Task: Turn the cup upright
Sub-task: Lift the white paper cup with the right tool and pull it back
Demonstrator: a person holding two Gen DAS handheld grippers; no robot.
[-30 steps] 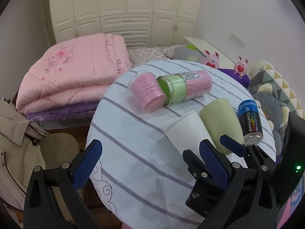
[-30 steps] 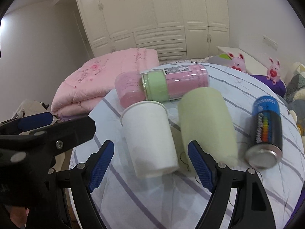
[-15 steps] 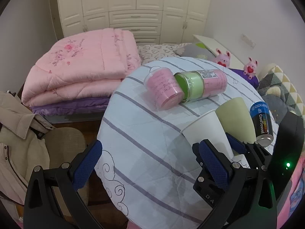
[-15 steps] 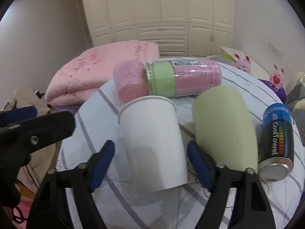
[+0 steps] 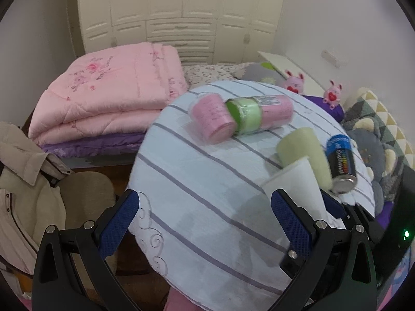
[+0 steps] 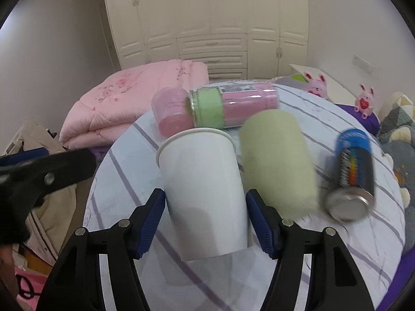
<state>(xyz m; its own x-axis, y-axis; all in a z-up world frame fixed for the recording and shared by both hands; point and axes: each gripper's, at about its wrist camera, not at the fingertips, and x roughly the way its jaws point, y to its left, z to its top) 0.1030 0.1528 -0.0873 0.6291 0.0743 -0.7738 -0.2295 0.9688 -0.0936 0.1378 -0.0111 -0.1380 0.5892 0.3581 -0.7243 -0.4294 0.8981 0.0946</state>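
Green cup (image 6: 277, 160) lying beside blue can (image 6: 352, 176), pink jar (image 5: 212, 119), folded pink quilt (image 5: 109, 98), striped tablecloth (image 5: 197, 197)

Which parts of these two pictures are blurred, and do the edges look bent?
Right wrist view: the green cup and the can are smeared by motion, while the white cup between the right gripper pads is sharper. Left wrist view: mild blur on the can; fisheye bends the wardrobe in both views.

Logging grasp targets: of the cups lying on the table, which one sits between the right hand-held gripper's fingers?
The white paper cup, flanked by the right hand-held gripper. The green cup lies outside its right finger; the pink cup lies farther back.
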